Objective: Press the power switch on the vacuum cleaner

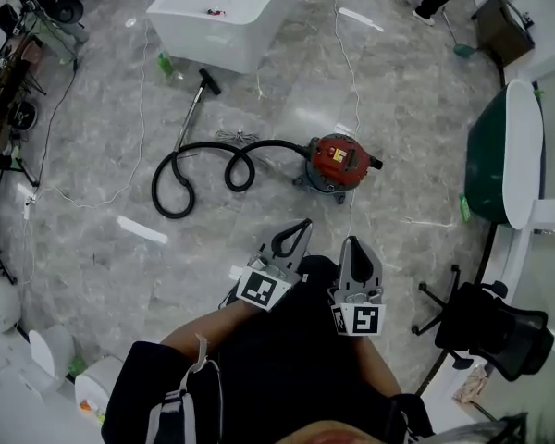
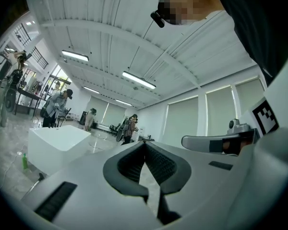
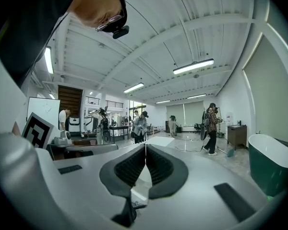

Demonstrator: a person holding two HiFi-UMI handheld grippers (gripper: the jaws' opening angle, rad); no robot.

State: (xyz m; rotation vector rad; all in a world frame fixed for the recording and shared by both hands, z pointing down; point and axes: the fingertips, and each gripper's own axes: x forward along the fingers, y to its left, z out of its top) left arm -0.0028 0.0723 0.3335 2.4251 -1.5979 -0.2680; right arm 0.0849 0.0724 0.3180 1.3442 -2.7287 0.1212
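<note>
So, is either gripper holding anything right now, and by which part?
Nothing is held. The left gripper and the right gripper each have their jaws closed together on nothing; the vacuum cleaner sits untouched on the floor ahead.

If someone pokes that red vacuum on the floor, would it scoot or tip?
It may scoot a little: the red vacuum seems to sit on small casters on a glossy floor. Tipping looks unlikely, as it is squat. Its looped black hose looks floppy.
</note>
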